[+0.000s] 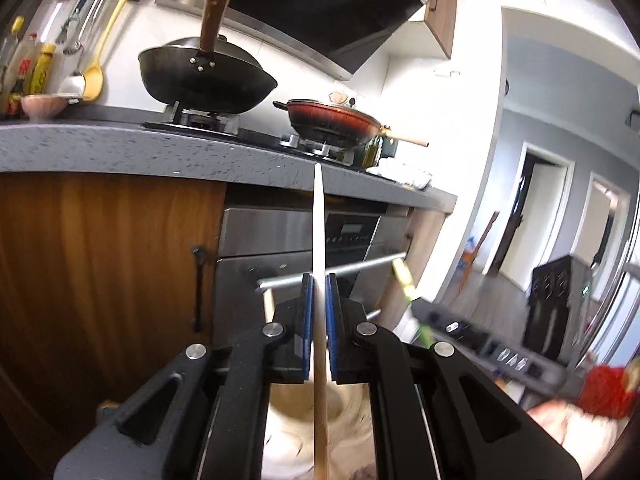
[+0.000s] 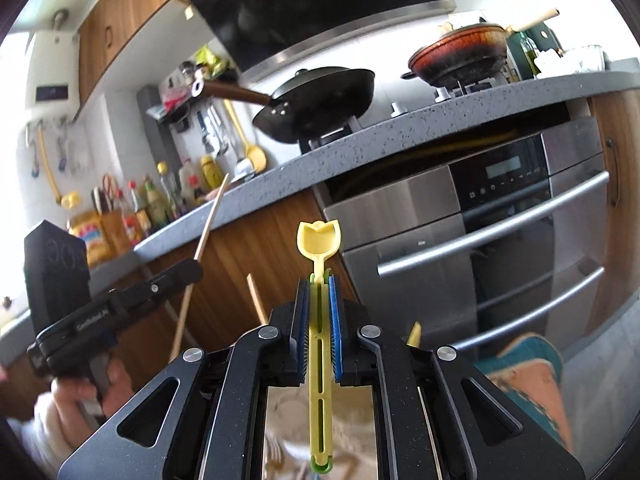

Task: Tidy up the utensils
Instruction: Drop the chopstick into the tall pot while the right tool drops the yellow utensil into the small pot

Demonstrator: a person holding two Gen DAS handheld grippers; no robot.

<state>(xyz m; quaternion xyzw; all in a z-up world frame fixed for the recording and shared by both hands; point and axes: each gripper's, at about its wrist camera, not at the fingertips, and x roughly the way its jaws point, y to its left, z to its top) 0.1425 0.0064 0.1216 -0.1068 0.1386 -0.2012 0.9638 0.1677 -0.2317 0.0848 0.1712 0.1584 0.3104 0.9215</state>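
My left gripper (image 1: 319,280) is shut on a long wooden chopstick (image 1: 319,220) that points up past the counter edge. The same gripper (image 2: 176,272) and chopstick (image 2: 208,224) show at the left of the right wrist view. My right gripper (image 2: 319,280) is shut on a yellow plastic utensil (image 2: 319,240) with a small scoop-shaped head and a slotted handle with green trim. The right gripper (image 1: 404,280) shows blurred in the left wrist view. Both grippers are held in front of the oven, below the counter.
A grey counter (image 1: 120,144) carries a black wok (image 1: 206,76) and a red pan (image 1: 332,120) on the hob. Utensils hang on the wall (image 1: 96,40); bottles (image 2: 160,196) stand at the left. The steel oven (image 2: 500,216) has bar handles. Another wooden stick (image 2: 256,298) pokes up below.
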